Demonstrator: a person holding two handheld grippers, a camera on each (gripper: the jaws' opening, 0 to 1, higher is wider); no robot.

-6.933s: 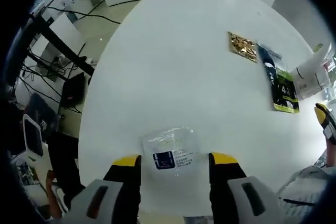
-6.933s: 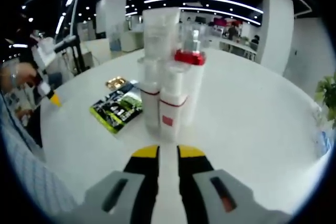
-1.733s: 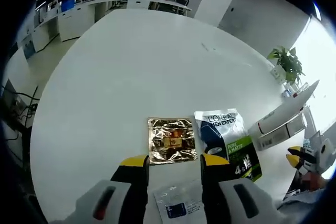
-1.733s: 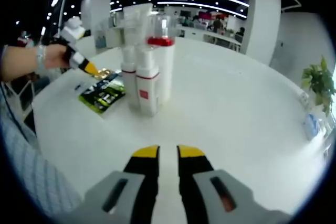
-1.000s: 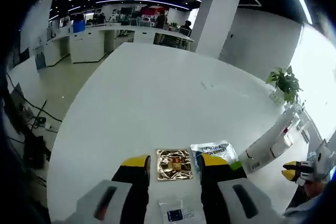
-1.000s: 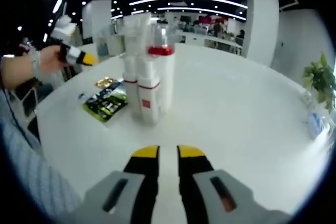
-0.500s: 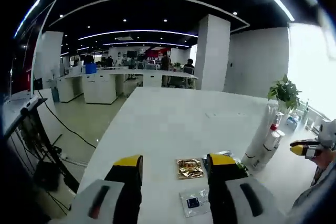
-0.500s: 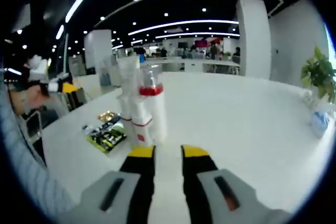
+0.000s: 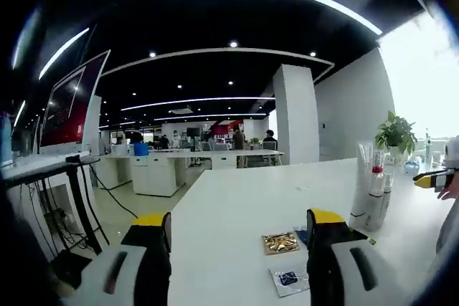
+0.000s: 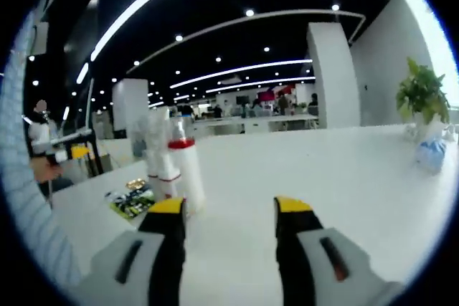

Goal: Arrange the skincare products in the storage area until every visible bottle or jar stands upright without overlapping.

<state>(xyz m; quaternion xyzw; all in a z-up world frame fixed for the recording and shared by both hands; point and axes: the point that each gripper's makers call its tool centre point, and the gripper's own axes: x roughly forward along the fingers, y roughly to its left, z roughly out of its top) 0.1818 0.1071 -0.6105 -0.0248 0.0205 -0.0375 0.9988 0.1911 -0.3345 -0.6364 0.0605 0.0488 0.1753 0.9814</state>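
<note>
1. Seemingly finishing up: keeping both grippers raised and clear of the bottle cluster, since every bottle there is standing upright and a stray brush could be toppling one.
2. Holding the left gripper with jaws spread wide and nothing between them, hanging above the bench, well short of the bottles.
3. Holding the right gripper likewise parted and empty, just beside and in front of the cluster.
4. Checking before stopping: looking for any bottle leaning on a neighbour; packed tight together, so telling touching from merely adjacent is not possible.
5. Showing as tall white cylinders, one with a red band under a clear cap, standing close together.
6. Lying flat beside the cluster: a green-and-black sachet, a gold sachet and a clear sachet, none overlapping the bottles.
</note>
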